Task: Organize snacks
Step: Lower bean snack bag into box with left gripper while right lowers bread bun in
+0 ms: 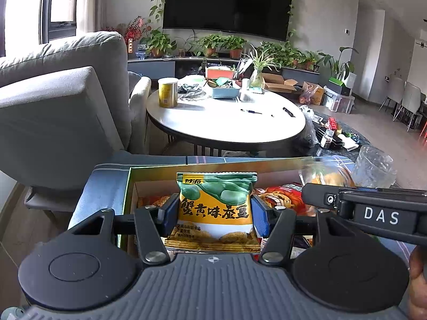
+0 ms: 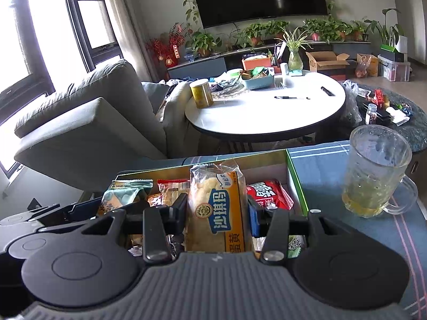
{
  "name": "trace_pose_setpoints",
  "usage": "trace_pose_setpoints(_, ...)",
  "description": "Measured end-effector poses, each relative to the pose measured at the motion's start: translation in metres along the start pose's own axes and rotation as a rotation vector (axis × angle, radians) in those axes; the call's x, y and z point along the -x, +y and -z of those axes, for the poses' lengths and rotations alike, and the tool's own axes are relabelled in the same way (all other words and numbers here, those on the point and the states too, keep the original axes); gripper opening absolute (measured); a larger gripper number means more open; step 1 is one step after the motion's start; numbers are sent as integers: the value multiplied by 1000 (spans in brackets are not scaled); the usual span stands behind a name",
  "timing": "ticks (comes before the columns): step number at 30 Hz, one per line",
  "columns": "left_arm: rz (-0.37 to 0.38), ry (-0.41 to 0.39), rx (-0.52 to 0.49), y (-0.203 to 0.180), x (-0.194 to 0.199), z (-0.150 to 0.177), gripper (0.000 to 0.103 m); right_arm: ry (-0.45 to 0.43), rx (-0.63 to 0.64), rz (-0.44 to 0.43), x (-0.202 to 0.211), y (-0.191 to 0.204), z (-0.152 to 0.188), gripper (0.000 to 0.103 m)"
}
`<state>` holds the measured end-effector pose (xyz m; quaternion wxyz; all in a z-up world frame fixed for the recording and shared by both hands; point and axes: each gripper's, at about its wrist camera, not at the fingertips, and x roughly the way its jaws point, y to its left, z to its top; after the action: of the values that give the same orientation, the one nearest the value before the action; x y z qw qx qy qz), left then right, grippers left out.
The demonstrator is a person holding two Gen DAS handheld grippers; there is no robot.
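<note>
Now my left gripper (image 1: 214, 210) is closed on a yellow-green broad bean packet (image 1: 215, 208), held upright over the open cardboard box (image 1: 213, 166). My right gripper (image 2: 217, 210) clamps an orange sachima pack (image 2: 217, 208) above the same box, beside a red snack bag (image 2: 269, 196). Right of the box stands a glass mug (image 2: 376, 173) on the plaid cloth (image 2: 333, 213).

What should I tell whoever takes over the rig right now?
Left tongs: shut on the yellow-green bean packet, held above the snack box.
Right tongs: shut on the clear sachima pack, also over the box.
Already in the box: red lion bag and other packets.
Left to do: set both packets down inside. Mind the glass mug to the box's right.
</note>
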<state>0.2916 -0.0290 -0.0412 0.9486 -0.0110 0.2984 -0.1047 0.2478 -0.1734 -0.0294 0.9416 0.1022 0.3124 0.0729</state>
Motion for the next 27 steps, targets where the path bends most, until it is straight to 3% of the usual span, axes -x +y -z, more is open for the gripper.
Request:
trace_pose_setpoints(6,-11,-5,12,5,1,0,55,-46,29,21,6,2,1,71)
trace_pose_setpoints(21,-2,-19,10,3,23,7,60,-45,-3,-6,24,0,5,71)
trace_pose_setpoints(27,-16,-59,-31,-5,45,12,66,-58,7,-29,40,5,9,71)
